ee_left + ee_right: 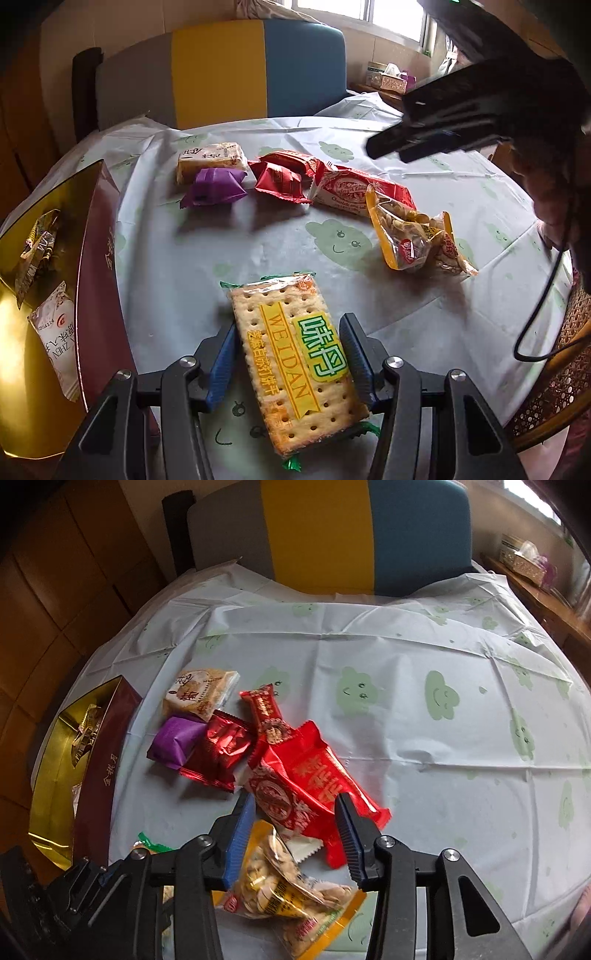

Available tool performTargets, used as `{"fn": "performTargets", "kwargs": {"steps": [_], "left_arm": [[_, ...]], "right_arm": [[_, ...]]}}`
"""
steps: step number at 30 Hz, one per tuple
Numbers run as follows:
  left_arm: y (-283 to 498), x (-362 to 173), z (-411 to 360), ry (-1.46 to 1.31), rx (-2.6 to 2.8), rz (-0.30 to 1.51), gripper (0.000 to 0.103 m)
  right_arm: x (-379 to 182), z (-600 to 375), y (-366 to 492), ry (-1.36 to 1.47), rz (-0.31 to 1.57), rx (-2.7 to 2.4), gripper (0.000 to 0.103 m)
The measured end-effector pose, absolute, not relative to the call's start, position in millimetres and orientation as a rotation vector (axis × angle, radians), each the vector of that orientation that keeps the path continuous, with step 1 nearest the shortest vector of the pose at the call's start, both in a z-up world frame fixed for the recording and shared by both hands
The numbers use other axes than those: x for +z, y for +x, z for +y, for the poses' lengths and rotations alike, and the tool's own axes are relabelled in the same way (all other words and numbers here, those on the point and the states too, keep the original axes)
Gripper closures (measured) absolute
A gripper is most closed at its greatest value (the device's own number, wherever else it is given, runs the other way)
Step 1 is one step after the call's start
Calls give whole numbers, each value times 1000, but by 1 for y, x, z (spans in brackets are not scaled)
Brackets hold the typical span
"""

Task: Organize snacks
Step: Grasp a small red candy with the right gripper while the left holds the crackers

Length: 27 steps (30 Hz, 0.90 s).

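Observation:
A cracker packet (pixel 295 354) with a yellow and green label lies on the table between the fingers of my left gripper (pixel 290 328), whose jaws stand open on either side of it without clamping it. A maroon box with a gold inside (pixel 48 295) at the left holds two small packets. My right gripper (pixel 295 805) is open above the pile, over a yellow peanut bag (pixel 288 897) and a red biscuit packet (pixel 306 779). The right gripper (pixel 436 136) also shows dark at the upper right of the left wrist view.
A purple packet (pixel 173 742), a dark red foil packet (pixel 221 749), a beige cake packet (pixel 199 692) and a long red bar (pixel 266 709) lie together on the pale blue tablecloth (pixel 424 738). A grey, yellow and blue chair (pixel 332 535) stands behind the table.

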State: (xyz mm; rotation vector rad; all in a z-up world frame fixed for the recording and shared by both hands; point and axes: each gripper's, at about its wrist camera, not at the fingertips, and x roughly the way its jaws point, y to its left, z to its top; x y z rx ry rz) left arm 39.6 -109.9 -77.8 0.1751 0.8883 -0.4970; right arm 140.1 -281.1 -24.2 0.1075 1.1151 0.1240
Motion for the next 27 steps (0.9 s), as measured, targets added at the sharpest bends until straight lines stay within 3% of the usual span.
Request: {"fn": "performTargets", "kwargs": {"steps": [14,15,16,17,23,27], "left_arm": [[40,-78,-107,148,-520,875,47],[40,-78,-107,147,-521,875,47],[41,-78,-107,145,-522,876,47],[41,-78,-107,143,-522,876,47],[43,-79,-107,141,-522,878,47],[43,-78,-106,138,-521,878,48]], "right_arm": [[-79,-243,246,-3,1237,109,57],[-82,-242,248,-14,1240,105,59],[-80,-241,248,-27,1218,100,75],[-78,-242,250,-19,1214,87,82],[-43,-287,246,91,1128,-14,82],[-36,-322,229,69,1166,-74,81]]}}
